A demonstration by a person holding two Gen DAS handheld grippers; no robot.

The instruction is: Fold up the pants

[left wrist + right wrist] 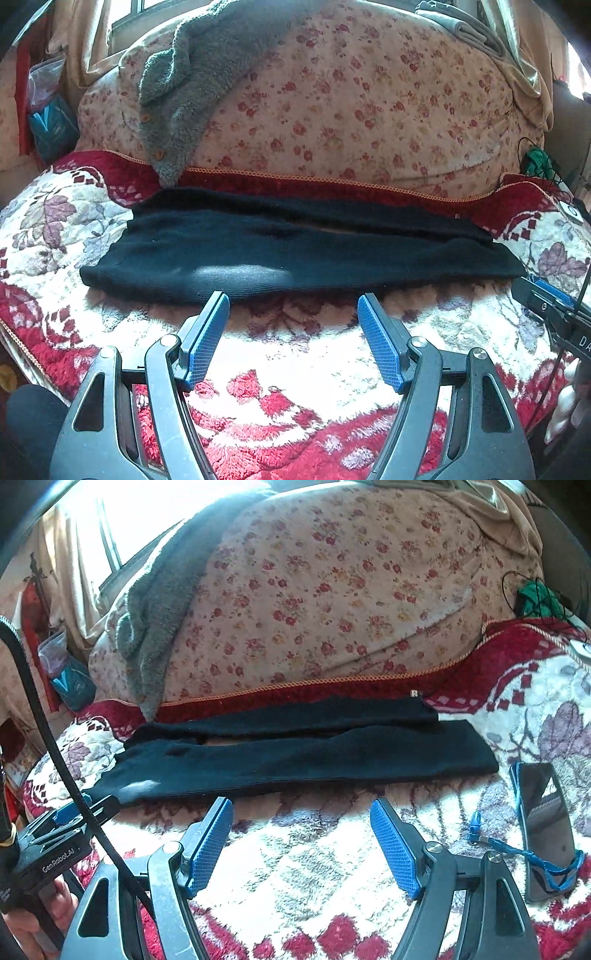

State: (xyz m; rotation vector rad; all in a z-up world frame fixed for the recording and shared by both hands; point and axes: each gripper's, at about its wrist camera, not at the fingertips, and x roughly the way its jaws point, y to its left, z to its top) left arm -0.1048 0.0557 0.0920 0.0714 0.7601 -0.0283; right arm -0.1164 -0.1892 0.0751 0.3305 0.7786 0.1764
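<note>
Black pants (295, 251) lie flat across the floral blanket (295, 354), folded lengthwise into a long band running left to right; they also show in the right wrist view (295, 753). My left gripper (293, 302) is open and empty, its blue pads just short of the pants' near edge at the middle. My right gripper (301, 805) is open and empty, also just short of the near edge. The right gripper shows at the right edge of the left wrist view (546, 295). The left gripper shows at the lower left of the right wrist view (74, 812).
A large floral quilt bundle (351, 103) rises behind the pants with a grey fleece garment (192, 81) draped on it. A phone (543, 827) with a blue cord (517, 849) lies on the blanket right of the pants. Green cables (535, 598) sit at far right.
</note>
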